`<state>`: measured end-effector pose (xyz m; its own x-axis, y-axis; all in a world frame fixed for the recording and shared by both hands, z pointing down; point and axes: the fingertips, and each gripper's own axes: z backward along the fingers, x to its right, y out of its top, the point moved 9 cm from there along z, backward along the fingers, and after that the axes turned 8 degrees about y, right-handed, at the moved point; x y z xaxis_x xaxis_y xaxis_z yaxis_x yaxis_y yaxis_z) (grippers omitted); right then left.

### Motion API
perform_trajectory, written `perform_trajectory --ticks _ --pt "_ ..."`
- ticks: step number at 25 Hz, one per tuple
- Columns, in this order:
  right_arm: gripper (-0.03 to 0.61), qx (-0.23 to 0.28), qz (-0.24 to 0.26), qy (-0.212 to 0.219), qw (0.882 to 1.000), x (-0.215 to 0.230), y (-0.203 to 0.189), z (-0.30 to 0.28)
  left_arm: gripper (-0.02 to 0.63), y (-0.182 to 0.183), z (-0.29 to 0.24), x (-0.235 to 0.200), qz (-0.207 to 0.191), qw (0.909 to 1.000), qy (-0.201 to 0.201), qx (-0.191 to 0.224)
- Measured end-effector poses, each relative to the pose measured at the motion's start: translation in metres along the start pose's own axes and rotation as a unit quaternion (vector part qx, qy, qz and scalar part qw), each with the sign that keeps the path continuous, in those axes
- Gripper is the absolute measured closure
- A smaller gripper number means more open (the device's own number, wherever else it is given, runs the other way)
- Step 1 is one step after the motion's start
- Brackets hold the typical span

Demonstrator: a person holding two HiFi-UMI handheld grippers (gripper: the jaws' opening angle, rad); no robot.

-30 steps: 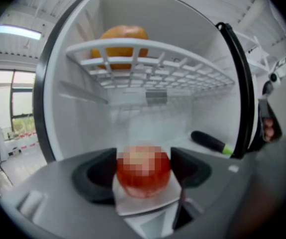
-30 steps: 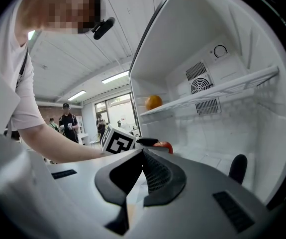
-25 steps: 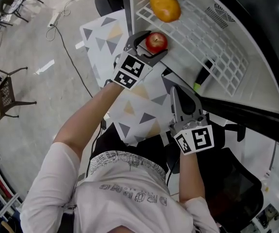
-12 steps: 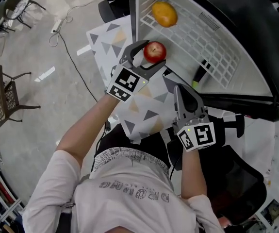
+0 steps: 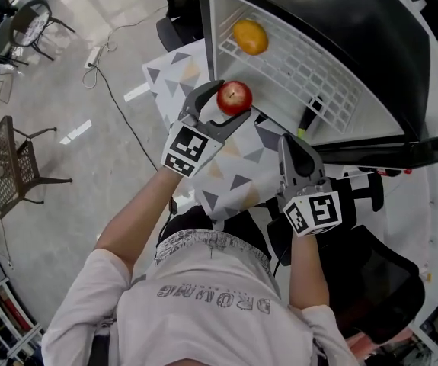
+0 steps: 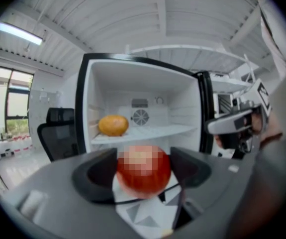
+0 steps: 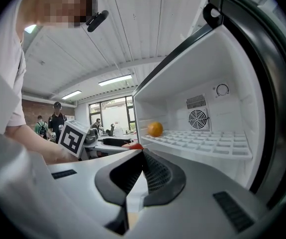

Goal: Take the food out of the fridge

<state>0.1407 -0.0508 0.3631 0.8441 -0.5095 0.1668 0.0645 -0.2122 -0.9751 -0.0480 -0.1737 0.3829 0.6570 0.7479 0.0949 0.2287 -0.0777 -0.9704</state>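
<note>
Before the open fridge (image 5: 378, 59), the red apple (image 5: 234, 96) sits clamped in the left gripper (image 5: 231, 101) just off the wire shelf (image 5: 318, 78) and over a patterned cloth (image 5: 230, 162), the right gripper (image 5: 292, 145) pinched closed on nothing, so I judge setting the apple down comes next, then the orange (image 5: 250, 36).

Left tool (image 5: 228, 102) extended forward, jaws clamped on apple (image 5: 234, 96); right tool (image 5: 292, 146) nearer body, jaws together.

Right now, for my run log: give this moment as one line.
left claw: shut on apple | apple: outside fridge | right claw: shut, empty | orange: on fridge shelf
</note>
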Motion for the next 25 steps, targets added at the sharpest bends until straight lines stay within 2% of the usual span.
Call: perform_trajectory --ticks 25 --pt "0.581 0.01 0.018 -0.031 0.999 -0.036 0.03 0.014 0.275 0.041 0.083 0.002 -0.011 0.9987 -0.025 0.043"
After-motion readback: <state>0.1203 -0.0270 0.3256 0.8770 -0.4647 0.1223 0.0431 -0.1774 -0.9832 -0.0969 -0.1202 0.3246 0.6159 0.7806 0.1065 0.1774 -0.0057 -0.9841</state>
